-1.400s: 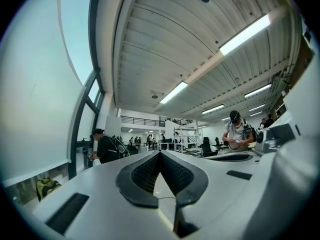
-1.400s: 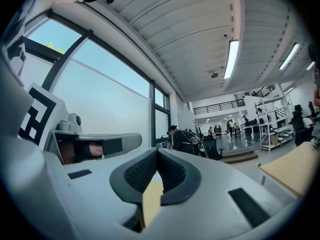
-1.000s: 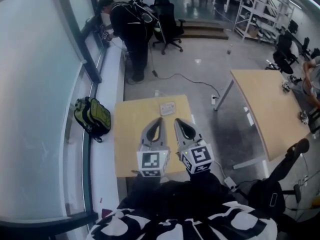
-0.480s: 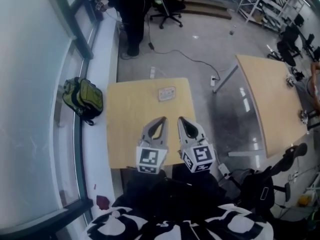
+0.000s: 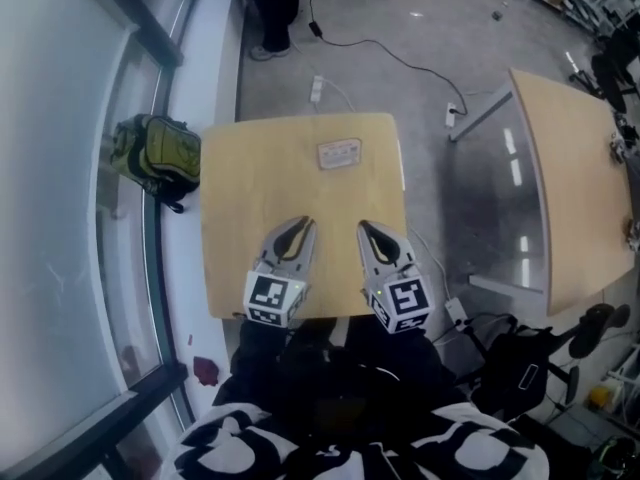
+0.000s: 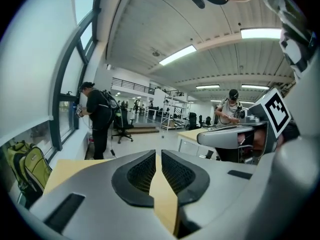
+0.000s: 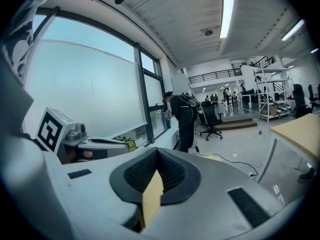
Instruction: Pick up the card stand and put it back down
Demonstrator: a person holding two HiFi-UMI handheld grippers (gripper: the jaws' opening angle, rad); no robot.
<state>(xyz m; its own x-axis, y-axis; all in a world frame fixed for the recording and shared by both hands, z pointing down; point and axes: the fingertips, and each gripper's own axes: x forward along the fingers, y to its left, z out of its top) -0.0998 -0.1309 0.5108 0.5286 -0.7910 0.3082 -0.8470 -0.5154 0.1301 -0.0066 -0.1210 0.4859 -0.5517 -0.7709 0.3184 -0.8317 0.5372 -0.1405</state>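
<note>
I hold both tools low over the near edge of the light wooden bench (image 5: 240,188), side by side and pointing across it. My left tool (image 5: 298,224) has its jaws just a crack apart. They have just been opening, and in the left gripper view only the bench top shows through the slit, with nothing between them. My right tool (image 5: 366,227) is closed. In the right gripper view its tips meet and it grips nothing.

The card stand (image 5: 339,154) lies on the far part of the bench, near the far edge and about midway across. It is well apart from both tools and neither touches it.

A green backpack (image 5: 160,153) sits on the window ledge left of the bench. A second table (image 5: 570,168) stands off to the right.
</note>
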